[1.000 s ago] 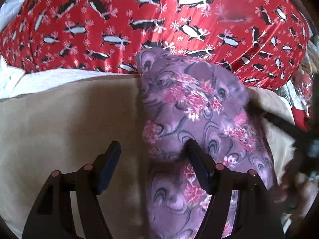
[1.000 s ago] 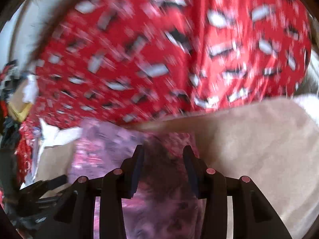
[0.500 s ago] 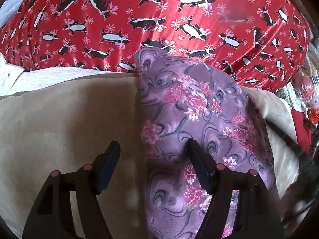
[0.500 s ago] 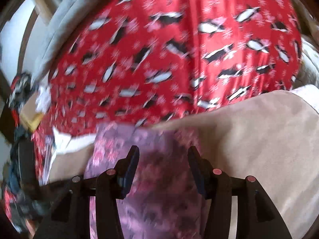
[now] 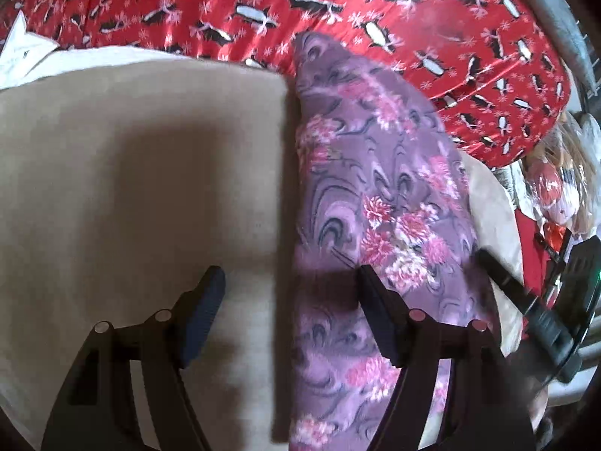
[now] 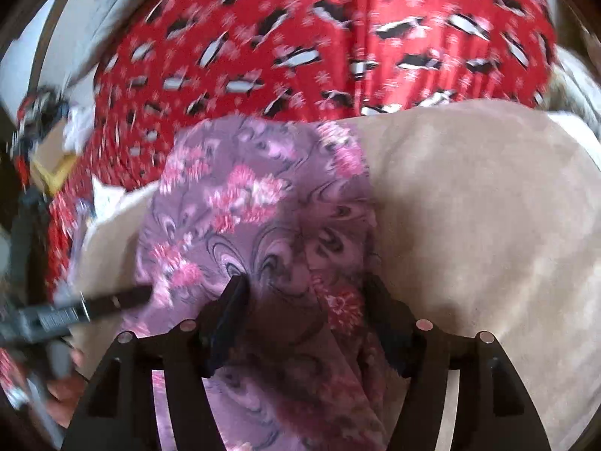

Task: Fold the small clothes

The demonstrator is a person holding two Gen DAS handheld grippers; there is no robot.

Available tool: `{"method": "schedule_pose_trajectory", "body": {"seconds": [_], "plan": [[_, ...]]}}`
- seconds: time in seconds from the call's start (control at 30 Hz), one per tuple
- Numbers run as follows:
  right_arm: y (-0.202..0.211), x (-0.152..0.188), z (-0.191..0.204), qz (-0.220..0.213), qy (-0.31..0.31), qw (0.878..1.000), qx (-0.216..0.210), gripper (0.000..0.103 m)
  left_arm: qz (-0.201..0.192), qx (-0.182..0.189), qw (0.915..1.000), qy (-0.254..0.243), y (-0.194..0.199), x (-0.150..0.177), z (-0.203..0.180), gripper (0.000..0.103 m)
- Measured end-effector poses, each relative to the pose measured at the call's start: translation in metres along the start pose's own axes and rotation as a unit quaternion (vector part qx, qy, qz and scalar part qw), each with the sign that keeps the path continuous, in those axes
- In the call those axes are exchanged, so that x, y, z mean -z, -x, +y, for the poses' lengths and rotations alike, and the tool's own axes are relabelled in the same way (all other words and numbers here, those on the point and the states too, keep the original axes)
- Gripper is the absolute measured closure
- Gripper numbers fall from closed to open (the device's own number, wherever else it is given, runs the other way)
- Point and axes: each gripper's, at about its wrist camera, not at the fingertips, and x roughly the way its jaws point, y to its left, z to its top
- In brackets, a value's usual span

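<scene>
A purple garment with pink flowers [image 5: 383, 195] lies as a long folded strip on the beige surface [image 5: 142, 173]. My left gripper [image 5: 291, 293] is open above the strip's left edge. Its right finger is over the cloth and its left finger over bare beige. In the right wrist view the same garment [image 6: 255, 218] runs under my right gripper [image 6: 306, 300]. Its jaws are opening, with cloth below and between them but no pad pressing on it. Each gripper shows in the other's view: the right gripper [image 5: 526, 300] and the left gripper [image 6: 94, 304].
A red fabric with a black-and-white penguin print [image 5: 338, 11] rises behind the beige surface. A white cloth [image 5: 22, 52] lies at the far left. Mixed clutter [image 5: 556, 188] sits past the right edge of the surface.
The right gripper's jaws have spread wider and drawn back, so more of the purple garment shows. The left gripper has shifted left, and the strip now sits further right in its view.
</scene>
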Motion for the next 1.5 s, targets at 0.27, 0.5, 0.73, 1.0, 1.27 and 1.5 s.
{"method": "schedule_pose_trajectory", "body": {"seconds": [0.27,0.5,0.73,1.0,1.27,1.5], "plan": [[0.005,0.003,-0.068,-0.013,-0.137,0.987,-0.085,0.037,0.050,0.089,0.9940,0.039,-0.017,0.003,0.009,0.031],[-0.037,0.001,-0.032,0.030,-0.074,0.984,-0.158,0.022,0.055,0.102,0.9932,0.014,-0.027,0.008,-0.015,0.023],[-0.038,-0.002,-0.016,0.045,-0.020,0.992,-0.114,0.031,0.049,0.091,0.9944,0.020,-0.027,0.008,-0.011,0.045],[-0.001,-0.033,0.000,-0.084,-0.032,0.995,-0.035,0.038,-0.047,0.020,0.9987,-0.007,0.010,-0.013,-0.018,0.045],[-0.060,-0.075,0.042,-0.038,0.034,0.998,-0.029,0.069,-0.046,-0.079,0.9930,-0.075,-0.038,-0.072,-0.056,0.044],[-0.097,-0.083,-0.010,0.003,-0.047,0.999,-0.014,0.097,0.002,-0.030,0.9993,-0.021,-0.066,-0.086,-0.020,0.032]]}}
